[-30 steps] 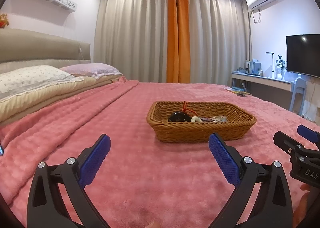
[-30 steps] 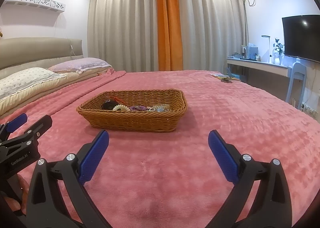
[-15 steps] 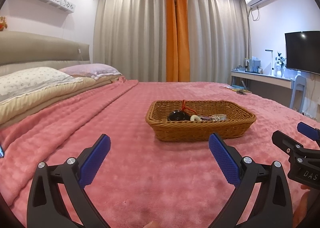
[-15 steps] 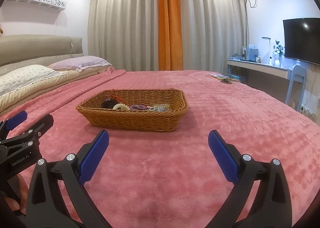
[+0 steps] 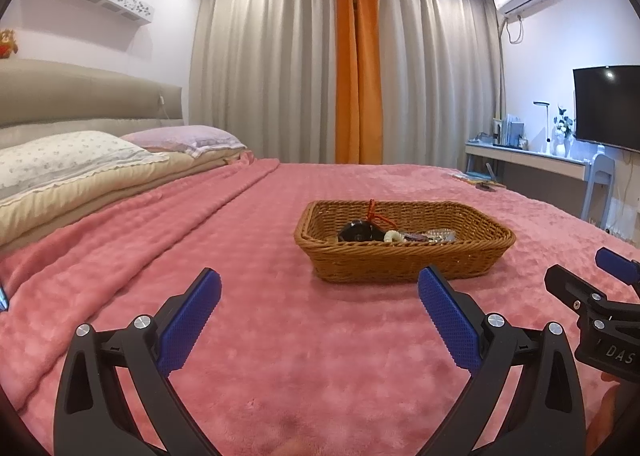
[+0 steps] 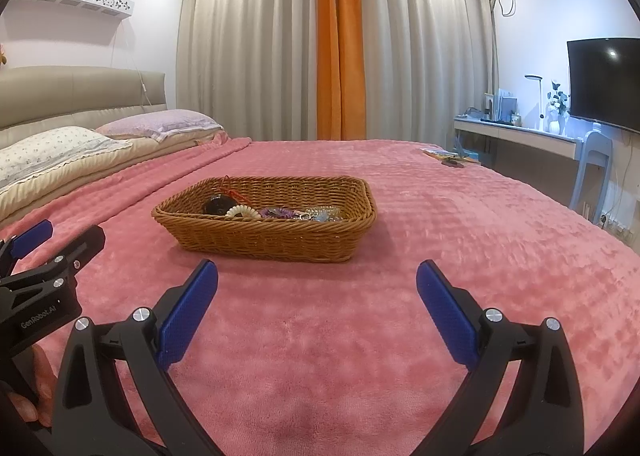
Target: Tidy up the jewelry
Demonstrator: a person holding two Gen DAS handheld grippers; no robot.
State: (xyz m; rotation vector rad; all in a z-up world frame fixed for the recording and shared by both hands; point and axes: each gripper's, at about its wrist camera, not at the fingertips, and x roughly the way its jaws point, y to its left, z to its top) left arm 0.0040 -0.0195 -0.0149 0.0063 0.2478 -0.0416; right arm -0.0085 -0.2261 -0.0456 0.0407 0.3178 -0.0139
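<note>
Currently, status: both tools hovered over the pink blanket [image 5: 320,356].
Left gripper [image 5: 319,288]: jaws spread wide, holding nothing.
Right gripper [image 6: 317,280]: jaws spread wide, holding nothing.
Wicker basket [image 6: 264,242]: rested on the blanket ahead of both grippers.
Jewelry [image 6: 276,212]: heaped inside the basket.

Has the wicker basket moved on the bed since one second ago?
No. The wicker basket lies at the same spot on the pink blanket, in line with the orange curtain; only the cameras drifted slightly.
</note>
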